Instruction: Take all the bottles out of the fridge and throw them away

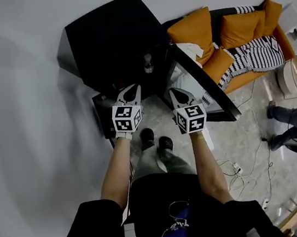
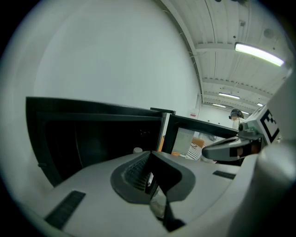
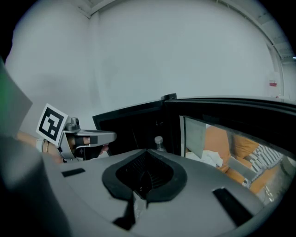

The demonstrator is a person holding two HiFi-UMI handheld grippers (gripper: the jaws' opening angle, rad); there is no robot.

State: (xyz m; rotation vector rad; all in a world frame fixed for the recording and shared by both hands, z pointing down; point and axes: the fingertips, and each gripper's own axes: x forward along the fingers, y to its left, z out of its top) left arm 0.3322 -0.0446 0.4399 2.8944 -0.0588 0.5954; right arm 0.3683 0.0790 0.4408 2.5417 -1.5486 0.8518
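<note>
The left claw point(image 2: 150, 157) is sitting with its two grey jaws pressed together and nothing between them. The right claw point(image 3: 147, 157) is doing the same, its ribbed pads meeting with nothing held. Both are being held side by side, a little apart, tipping slightly downward and pointing at the open front of the squat black mini fridge point(image 1: 114, 37). The person's bare forearms point(image 1: 115, 170) are reaching out roughly parallel from black sleeves, with the marker cubes facing up towards the head camera. Beyond the claw tips, the small clear plastic bottle with a pale cap point(image 3: 159, 143) is standing upright inside the dark fridge, towards the hinge side of the opening, and neither claw is touching it. The black glass-paned fridge door point(image 1: 204, 82) is standing wide open at the right. Past the door, an orange sofa point(image 1: 235, 30) carrying a black-and-white striped throw point(image 1: 260, 51) is resting by the white wall. A second person point(image 1: 284, 122) is showing at the far right, above pale floor point(image 1: 247, 111) strewn with white cables point(image 1: 237, 176).
</note>
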